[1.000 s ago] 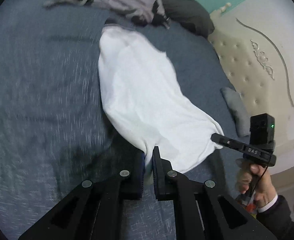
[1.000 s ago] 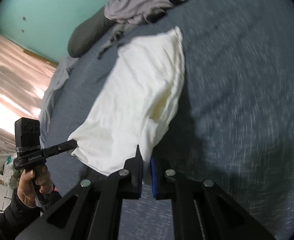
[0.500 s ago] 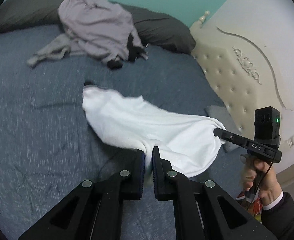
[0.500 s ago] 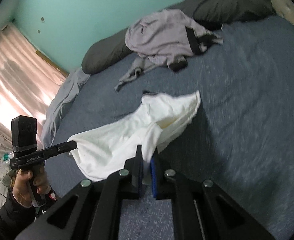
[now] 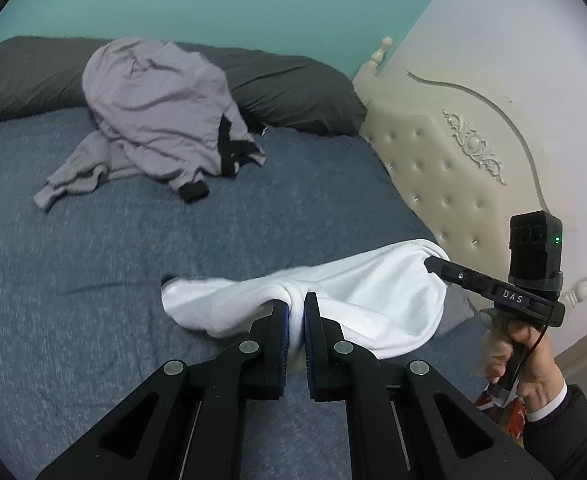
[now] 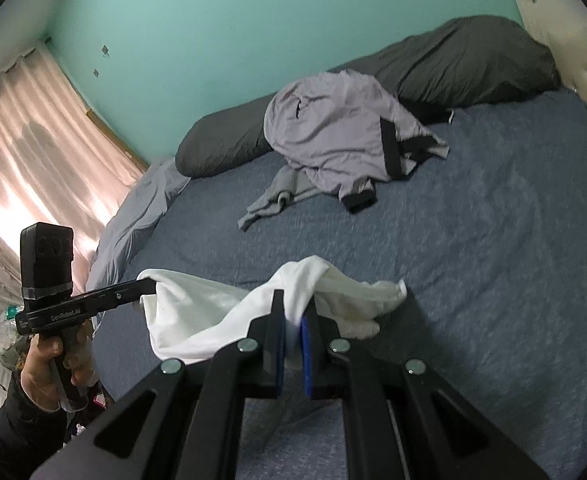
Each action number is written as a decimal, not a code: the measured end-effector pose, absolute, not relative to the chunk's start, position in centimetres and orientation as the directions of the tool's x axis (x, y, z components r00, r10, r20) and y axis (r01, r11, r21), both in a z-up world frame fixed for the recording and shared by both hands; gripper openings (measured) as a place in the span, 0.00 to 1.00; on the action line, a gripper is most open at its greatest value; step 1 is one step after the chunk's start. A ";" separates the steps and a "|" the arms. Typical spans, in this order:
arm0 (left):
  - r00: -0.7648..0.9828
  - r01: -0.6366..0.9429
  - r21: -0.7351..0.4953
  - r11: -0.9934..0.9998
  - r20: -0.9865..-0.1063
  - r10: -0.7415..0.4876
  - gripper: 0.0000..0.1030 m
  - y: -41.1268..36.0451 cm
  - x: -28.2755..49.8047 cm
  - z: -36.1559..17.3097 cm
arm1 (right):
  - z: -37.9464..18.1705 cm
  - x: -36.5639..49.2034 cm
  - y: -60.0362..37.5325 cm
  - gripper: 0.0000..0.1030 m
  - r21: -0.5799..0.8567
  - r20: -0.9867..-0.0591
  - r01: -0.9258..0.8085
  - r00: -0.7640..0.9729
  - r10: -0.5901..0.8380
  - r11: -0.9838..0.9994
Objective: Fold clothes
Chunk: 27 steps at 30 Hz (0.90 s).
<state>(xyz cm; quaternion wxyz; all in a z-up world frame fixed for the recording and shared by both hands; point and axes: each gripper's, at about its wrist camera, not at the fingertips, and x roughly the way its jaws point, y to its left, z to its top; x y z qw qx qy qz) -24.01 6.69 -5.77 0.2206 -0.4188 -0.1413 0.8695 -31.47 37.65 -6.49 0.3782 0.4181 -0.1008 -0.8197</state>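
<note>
A white garment (image 5: 369, 300) hangs bunched between my two grippers above the blue bedspread (image 5: 133, 248). My left gripper (image 5: 296, 304) is shut on one edge of it, cloth pinched between the blue pads. The right gripper (image 5: 431, 263) shows at the right of the left wrist view, its tip buried in the cloth, with a hand (image 5: 529, 364) on its handle. In the right wrist view my right gripper (image 6: 293, 308) is shut on the white garment (image 6: 197, 312), and the left gripper (image 6: 147, 284) holds the far corner. A loose end (image 6: 373, 296) trails to the right.
A lilac garment with black trim (image 5: 161, 112) lies heaped on the bed's far side against long dark pillows (image 5: 293, 88). A cream tufted headboard (image 5: 445, 168) stands at the right. Pink curtains (image 6: 25, 152) and a teal wall (image 6: 253, 32) lie beyond the bed.
Both grippers have risen together, lifting the white garment off the bedspread. It lay spread long on the bed before; now it hangs bunched between them, and more of the room shows.
</note>
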 end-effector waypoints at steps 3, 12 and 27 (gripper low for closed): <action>-0.560 -0.273 -0.424 -0.864 -0.660 0.501 0.07 8.3 -24.5 -4.5 | -4.9 -32.0 39.1 0.06 0.468 -0.603 0.541 -0.383 -0.700 -0.699; -0.565 -0.315 -0.411 -0.855 -0.643 0.517 0.07 14.2 -25.3 -1.4 | -1.0 -32.6 44.9 0.06 0.435 -0.582 0.540 -0.442 -0.682 -0.721; -0.545 -0.368 -0.409 -0.835 -0.632 0.550 0.07 24.4 -26.9 0.7 | 2.6 -33.8 54.7 0.06 0.402 -0.581 0.491 -0.516 -0.629 -0.773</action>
